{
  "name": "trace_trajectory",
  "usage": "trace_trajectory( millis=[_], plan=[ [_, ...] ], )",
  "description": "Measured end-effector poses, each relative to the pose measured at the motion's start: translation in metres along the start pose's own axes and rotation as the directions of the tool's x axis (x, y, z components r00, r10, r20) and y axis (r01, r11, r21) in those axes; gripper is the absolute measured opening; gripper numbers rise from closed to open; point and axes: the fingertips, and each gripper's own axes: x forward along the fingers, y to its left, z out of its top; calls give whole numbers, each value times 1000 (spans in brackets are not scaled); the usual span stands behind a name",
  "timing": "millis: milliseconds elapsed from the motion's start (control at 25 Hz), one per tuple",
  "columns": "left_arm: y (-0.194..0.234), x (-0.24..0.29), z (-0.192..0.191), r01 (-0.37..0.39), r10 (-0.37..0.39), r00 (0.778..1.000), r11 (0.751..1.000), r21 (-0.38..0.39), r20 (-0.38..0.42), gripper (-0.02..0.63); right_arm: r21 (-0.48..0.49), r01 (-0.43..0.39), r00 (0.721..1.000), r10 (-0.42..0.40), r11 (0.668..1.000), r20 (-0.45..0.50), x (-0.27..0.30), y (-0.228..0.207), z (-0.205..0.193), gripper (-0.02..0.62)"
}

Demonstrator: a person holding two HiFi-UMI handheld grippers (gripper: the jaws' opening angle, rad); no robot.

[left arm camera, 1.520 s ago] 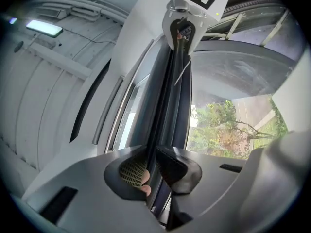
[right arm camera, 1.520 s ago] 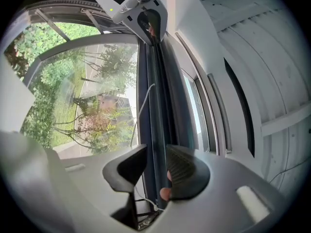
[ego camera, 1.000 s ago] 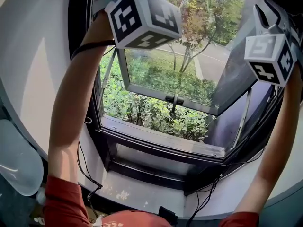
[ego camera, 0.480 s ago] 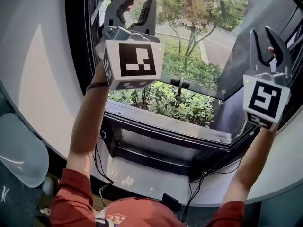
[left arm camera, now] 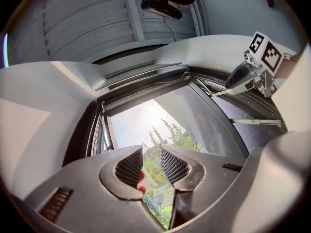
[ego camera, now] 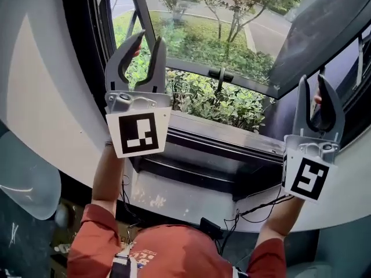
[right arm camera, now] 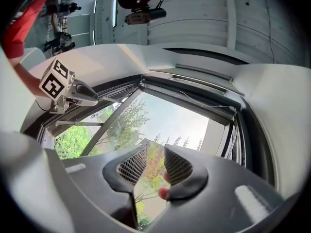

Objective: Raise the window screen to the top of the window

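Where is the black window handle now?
In the head view, the black handle sits on the open window's bottom frame, upper centre, between the left gripper and the right gripper.

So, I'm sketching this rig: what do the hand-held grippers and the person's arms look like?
The left hand-held gripper and right hand-held gripper each have two curved dark grey jaws with cross-hatched pads. Under each sits a white cube with black square markers. The person wears red sleeves. The left one's jaws, nothing between them, have just been opening.
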Motion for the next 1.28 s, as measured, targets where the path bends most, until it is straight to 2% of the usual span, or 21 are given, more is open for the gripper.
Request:
trace_trajectory(
  millis=[120, 240, 440, 640, 760, 880, 1000, 1080, 1200, 1280],
  plan=[
    [-11, -26, -23, 24, -27, 998, 998, -59, -55, 94, 44, -25, 998, 27, 999, -48, -23, 20, -24, 118],
    [-25, -52, -48, 47, -56, 992, 995, -85, -112, 95, 98, -42, 994, 51, 994, -93, -45, 39, -50, 117],
    [-43, -98, -93, 35, -64, 976, 990, -138, -208, 95, 201, -83, 976, 121, 976, -182, -86, 77, -94, 123],
    [-67, -137, -136, 54, -107, 942, 984, -171, -317, 95, 316, -123, 928, 222, 941, -298, -132, 123, -137, 123],
    [-80, -153, -154, 66, -136, 926, 977, -205, -351, 95, 381, -133, 901, 272, 915, -339, -152, 147, -155, 123],
    [-100, -174, -166, 89, -184, 905, 963, -253, -383, 95, 463, -97, 890, 286, 881, -356, -177, 163, -167, 123],
    [-118, -197, -172, 124, -236, 888, 949, -289, -394, 94, 571, -30, 899, 272, 820, -344, -195, 170, -173, 121],
    [-131, -211, -174, 169, -280, 871, 942, -289, -405, 94, 611, 3, 890, 277, 792, -363, -208, 174, -177, 121],
    [-143, -231, -180, 202, -331, 832, 928, -312, -445, 94, 637, 49, 868, 283, 769, -408, -223, 179, -183, 121],
    [-145, -238, -185, 176, -329, 823, 923, -343, -463, 94, 641, 70, 865, 274, 764, -420, -227, 181, -187, 121]
  ],
)
